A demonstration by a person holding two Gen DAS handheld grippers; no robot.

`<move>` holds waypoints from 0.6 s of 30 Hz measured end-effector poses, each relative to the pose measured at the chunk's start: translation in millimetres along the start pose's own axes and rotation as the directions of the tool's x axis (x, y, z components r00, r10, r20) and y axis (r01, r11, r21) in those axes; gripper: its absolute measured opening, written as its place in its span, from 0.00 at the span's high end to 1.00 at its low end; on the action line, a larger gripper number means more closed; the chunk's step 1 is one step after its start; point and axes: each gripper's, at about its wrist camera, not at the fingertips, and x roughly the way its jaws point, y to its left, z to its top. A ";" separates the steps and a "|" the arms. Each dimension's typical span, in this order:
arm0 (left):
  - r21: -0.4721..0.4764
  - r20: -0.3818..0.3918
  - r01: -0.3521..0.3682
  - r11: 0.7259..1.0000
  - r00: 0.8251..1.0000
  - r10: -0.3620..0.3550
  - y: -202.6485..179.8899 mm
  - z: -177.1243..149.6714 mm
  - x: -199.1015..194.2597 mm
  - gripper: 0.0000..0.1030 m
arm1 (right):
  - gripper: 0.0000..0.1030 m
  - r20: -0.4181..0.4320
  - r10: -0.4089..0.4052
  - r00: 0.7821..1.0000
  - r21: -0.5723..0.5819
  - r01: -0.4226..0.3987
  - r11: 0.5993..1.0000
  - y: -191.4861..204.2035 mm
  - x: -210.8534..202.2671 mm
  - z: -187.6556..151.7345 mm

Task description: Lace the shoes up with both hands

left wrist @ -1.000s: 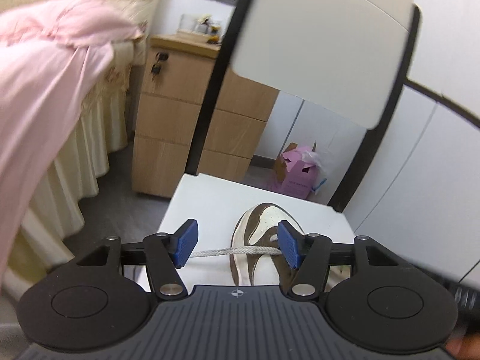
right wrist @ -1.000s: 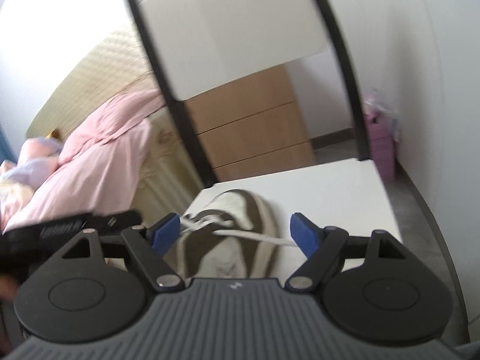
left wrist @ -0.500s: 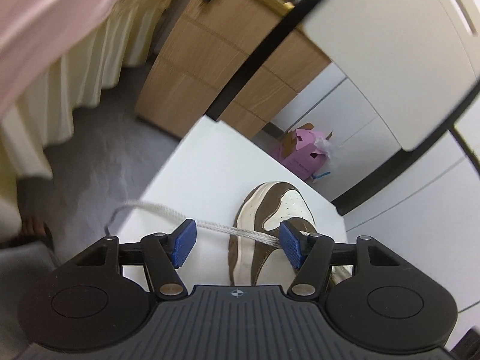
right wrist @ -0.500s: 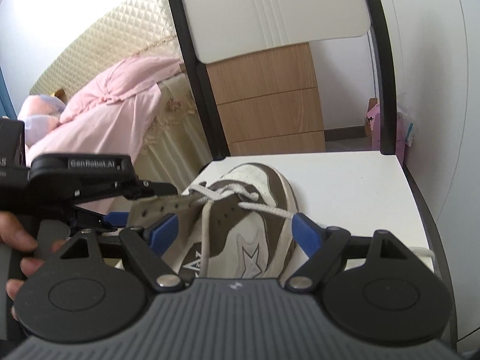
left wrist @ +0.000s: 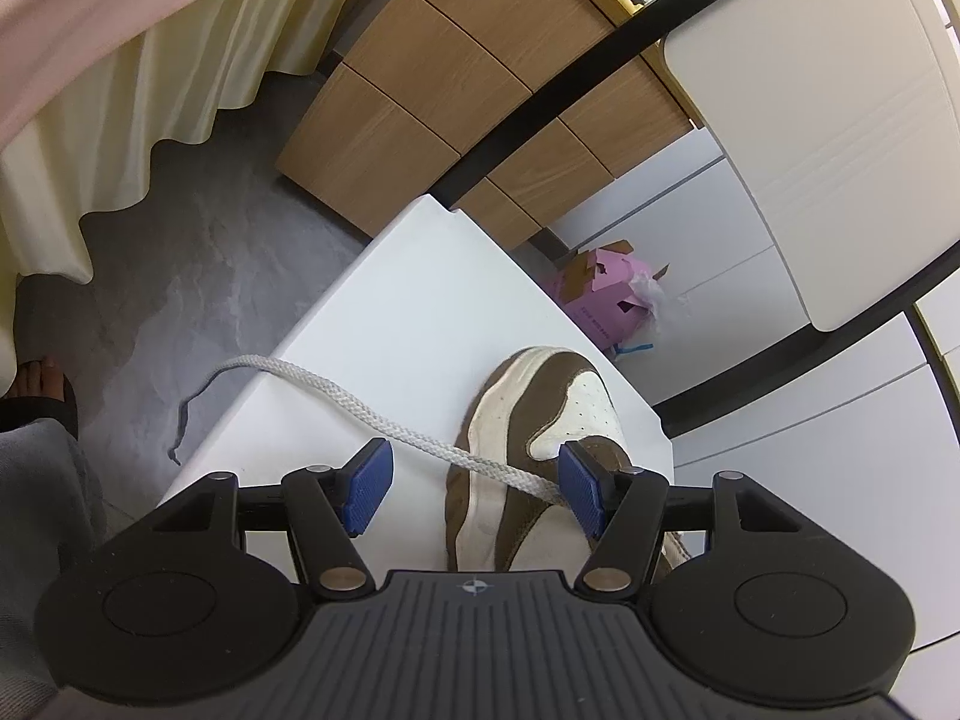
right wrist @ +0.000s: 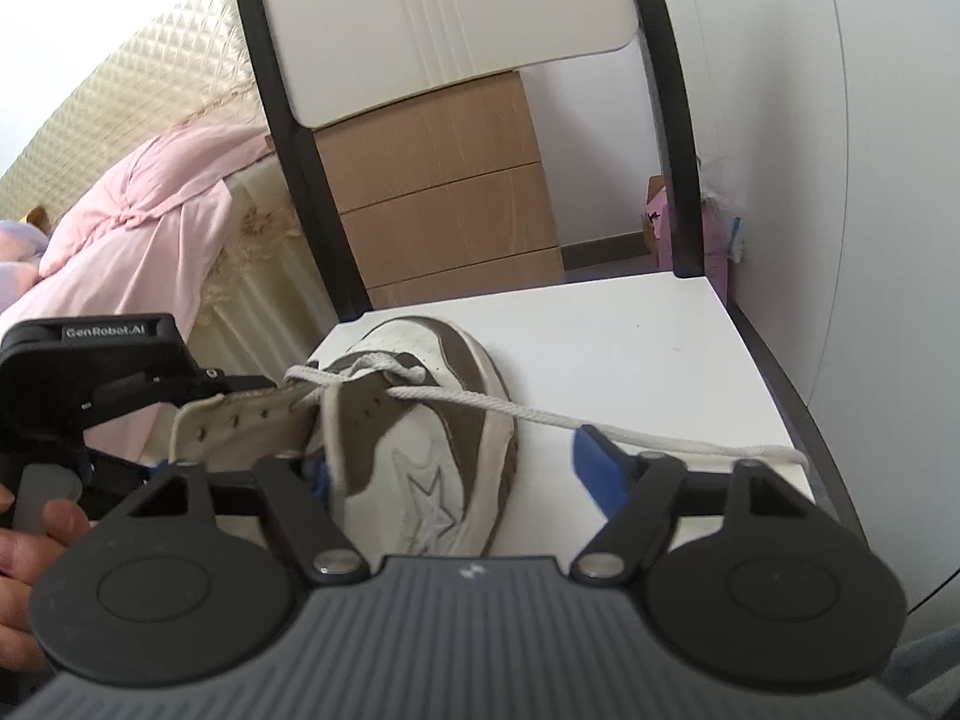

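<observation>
Left wrist: shoe (left wrist: 528, 450), lace (left wrist: 372, 414), dresser (left wrist: 456, 96)

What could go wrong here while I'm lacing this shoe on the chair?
One lace end hangs off the chair seat's edge, so it may slide further down. The other lace end lies across the right gripper's closing jaws without being pinched, and could slip off. Tugging might drag the loose shoe.
</observation>
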 end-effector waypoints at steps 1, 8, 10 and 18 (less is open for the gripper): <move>0.001 -0.001 0.000 1.000 1.000 0.000 -0.4 -0.4 0.3 0.36 | 0.43 0.002 0.012 1.000 0.005 -0.012 1.000 0.0 -0.6 0.0; -0.003 -0.005 -0.003 1.000 1.000 0.003 -0.4 -1.8 1.3 0.36 | 0.87 0.021 0.017 1.000 -0.013 -0.017 1.000 6.2 -8.1 2.2; -0.016 -0.006 -0.001 1.000 1.000 0.001 1.3 -1.3 1.3 0.36 | 0.87 0.023 0.000 1.000 0.023 0.000 1.000 2.0 -11.1 2.5; -0.046 -0.016 0.017 0.999 1.000 -0.018 1.1 -1.7 4.3 0.36 | 0.87 0.036 -0.097 0.995 0.103 0.093 0.990 -7.0 -20.8 2.6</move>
